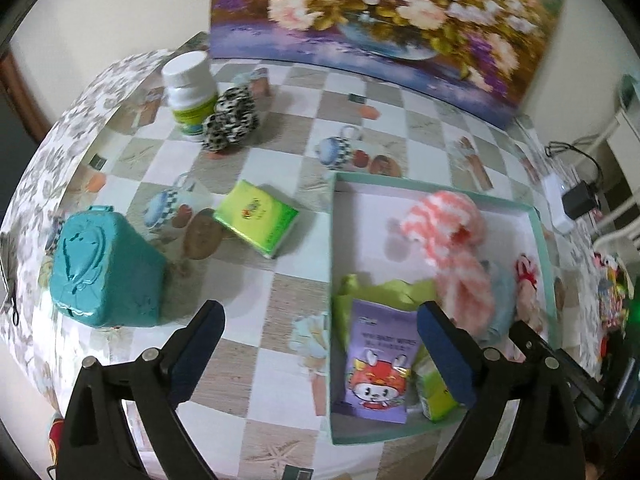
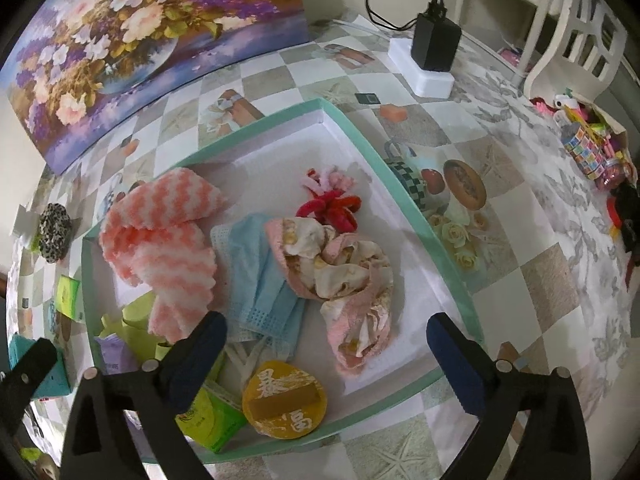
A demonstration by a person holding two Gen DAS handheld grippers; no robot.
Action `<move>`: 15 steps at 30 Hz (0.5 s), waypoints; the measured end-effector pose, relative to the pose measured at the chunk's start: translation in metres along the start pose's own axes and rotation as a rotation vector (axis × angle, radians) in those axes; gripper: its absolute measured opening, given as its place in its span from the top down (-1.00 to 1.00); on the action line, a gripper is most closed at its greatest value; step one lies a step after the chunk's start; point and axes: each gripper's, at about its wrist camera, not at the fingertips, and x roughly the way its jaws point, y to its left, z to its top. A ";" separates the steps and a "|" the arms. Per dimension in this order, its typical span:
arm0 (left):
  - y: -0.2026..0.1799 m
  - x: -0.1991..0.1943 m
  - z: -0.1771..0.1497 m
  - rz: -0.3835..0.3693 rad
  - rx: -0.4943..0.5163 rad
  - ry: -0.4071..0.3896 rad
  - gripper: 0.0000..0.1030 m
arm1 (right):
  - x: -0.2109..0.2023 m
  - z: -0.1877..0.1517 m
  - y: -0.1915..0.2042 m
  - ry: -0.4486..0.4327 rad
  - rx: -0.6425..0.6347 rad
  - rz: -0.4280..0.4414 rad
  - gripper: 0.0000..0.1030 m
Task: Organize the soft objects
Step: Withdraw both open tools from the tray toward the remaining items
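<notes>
Both pairs of fingers were seen spread wide with nothing between them. The right gripper (image 2: 326,344) hung over the green-rimmed box (image 2: 404,196), where the pink striped cloth (image 2: 160,240), the blue mask (image 2: 260,280) and the pink floral cloth (image 2: 352,280) already lay. The left gripper (image 1: 320,332) was poised over the table beside the box's left wall (image 1: 331,280). The leopard-print scrunchie (image 1: 232,120), far left against the white bottle (image 1: 190,88), seemed the soft item left out. It would best be approached from above, pinched across its middle clear of the bottle, and lifted into the box's bare far corner.
</notes>
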 end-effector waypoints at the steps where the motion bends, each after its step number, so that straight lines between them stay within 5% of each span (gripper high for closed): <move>1: 0.003 0.000 0.001 0.002 -0.009 0.001 -0.93 | 0.000 0.000 0.001 -0.002 -0.004 0.002 -0.98; 15: 0.036 0.004 0.015 0.001 -0.093 0.018 -0.95 | -0.025 -0.003 0.049 -0.104 -0.102 0.047 -1.00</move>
